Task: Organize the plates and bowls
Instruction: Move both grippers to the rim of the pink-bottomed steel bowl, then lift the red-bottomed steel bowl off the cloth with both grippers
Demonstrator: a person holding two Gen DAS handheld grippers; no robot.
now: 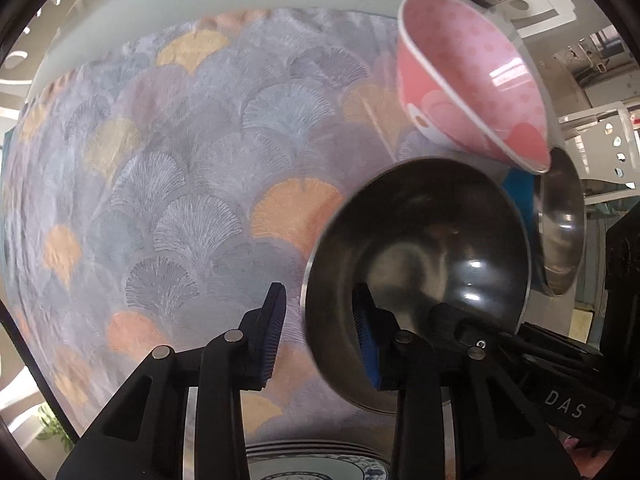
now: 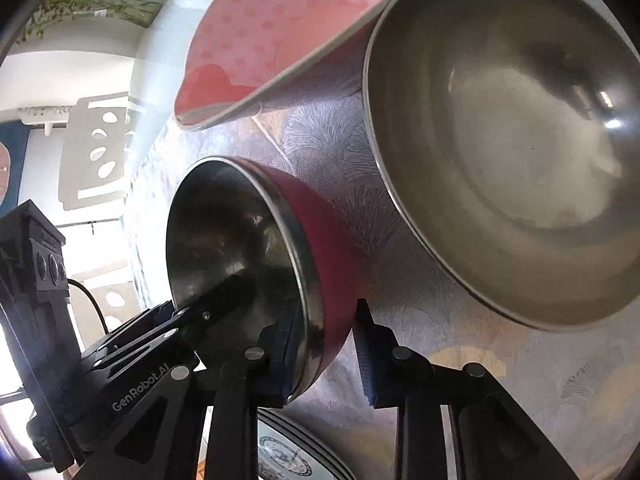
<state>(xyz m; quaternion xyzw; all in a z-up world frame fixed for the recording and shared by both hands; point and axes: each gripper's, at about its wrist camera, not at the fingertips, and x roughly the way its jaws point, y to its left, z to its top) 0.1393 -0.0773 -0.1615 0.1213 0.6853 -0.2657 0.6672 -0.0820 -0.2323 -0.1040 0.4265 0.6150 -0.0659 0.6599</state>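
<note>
Item: red-sided steel bowl (image 2: 240, 256), tilted above the patterned tablecloth (image 1: 160, 184); both grippers straddling its rim, wide apart, neither clamping. Left gripper (image 1: 320, 340) and right gripper (image 2: 324, 354) each keeping one finger inside; large steel bowl (image 2: 500, 140) lying just beyond
</note>
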